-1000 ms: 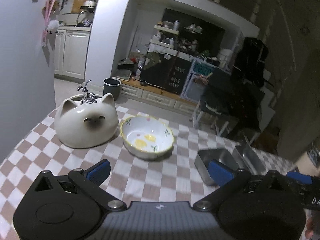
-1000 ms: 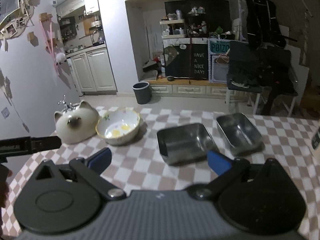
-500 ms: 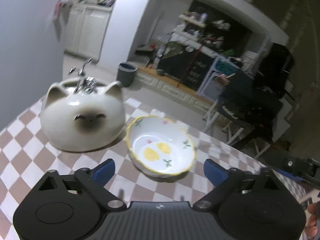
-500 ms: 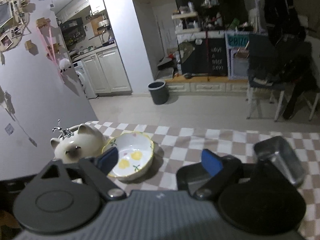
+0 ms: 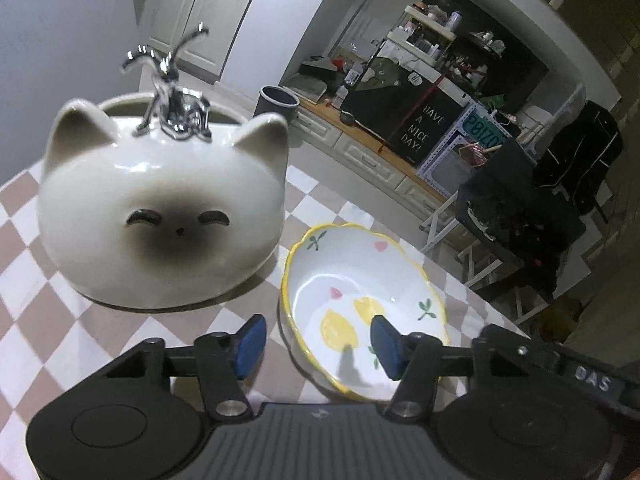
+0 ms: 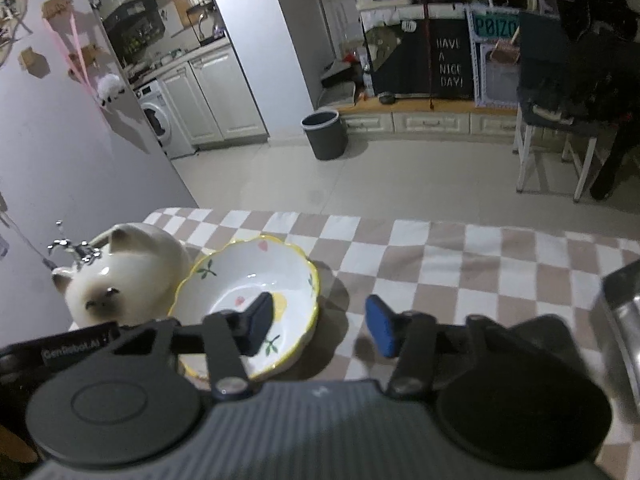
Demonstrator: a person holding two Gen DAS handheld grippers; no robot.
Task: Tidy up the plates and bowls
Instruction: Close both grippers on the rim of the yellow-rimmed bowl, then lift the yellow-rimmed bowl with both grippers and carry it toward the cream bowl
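Tools: left tool (image 5: 316,340) & right tool (image 6: 318,326) both half-open, jaws just closing, straddling opp. rims of flowered bowl (image 5: 360,300) on counter (image 6: 440,260), beside cat dish (image 5: 160,208). Nothing gripped yet.

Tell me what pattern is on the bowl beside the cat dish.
The bowl is white with a yellow rim, yellow lemons, green sprigs and small pink marks; clearest in the left wrist view.

Both tools (image 5: 316,346) (image 6: 320,326) half-closed, downward-tilted
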